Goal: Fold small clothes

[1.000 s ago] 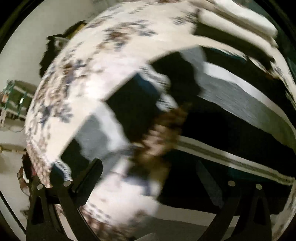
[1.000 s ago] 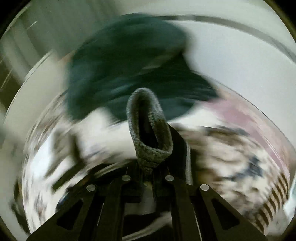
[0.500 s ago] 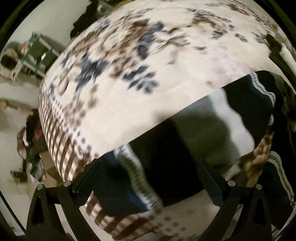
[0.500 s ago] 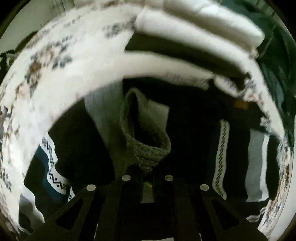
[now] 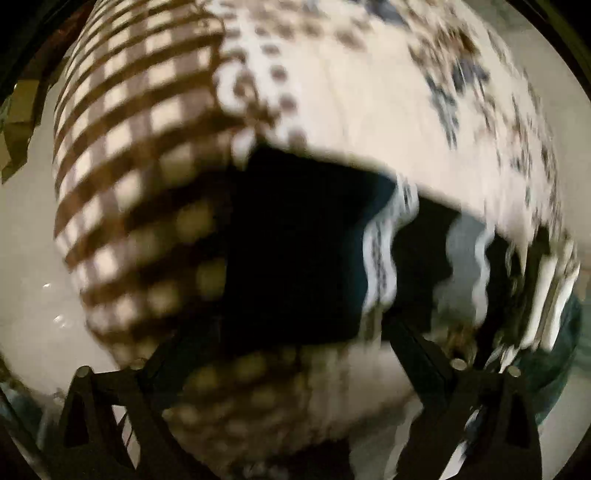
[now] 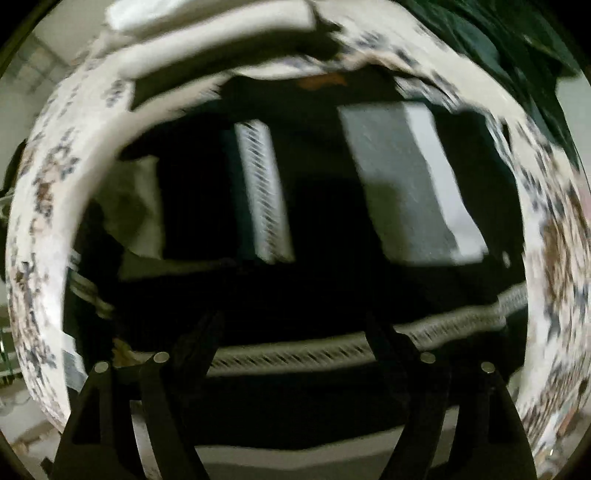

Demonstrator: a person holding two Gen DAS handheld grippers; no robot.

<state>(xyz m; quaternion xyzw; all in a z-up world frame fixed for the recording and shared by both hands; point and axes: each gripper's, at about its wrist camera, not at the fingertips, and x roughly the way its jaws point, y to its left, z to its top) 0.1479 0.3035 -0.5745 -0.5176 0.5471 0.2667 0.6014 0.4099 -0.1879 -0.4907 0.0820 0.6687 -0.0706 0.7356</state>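
A dark knitted sweater point(image 6: 325, 229) with white patterned bands and a grey block lies spread on a cream flowered cloth point(image 6: 40, 206). My right gripper point(image 6: 291, 332) hovers over its lower part, its jaws opening, and nothing is pinched between them. In the blurred left wrist view a dark corner of the sweater point(image 5: 295, 251) lies near the cloth's brown checked border point(image 5: 122, 147). My left gripper point(image 5: 295, 343) points down over that corner. Its jaws are wide and closing, with the sweater's edge below them; the pads do not press on it.
Folded white clothes point(image 6: 221, 22) are stacked at the far edge of the cloth, next to a dark green garment point(image 6: 498, 40). In the left wrist view, pale floor point(image 5: 29, 266) shows beyond the cloth's checked edge.
My right gripper let go of the grey knitted cuff and its jaws spread wide. My left gripper swept across the cloth and rolled, ending over the sweater's corner by the checked border.
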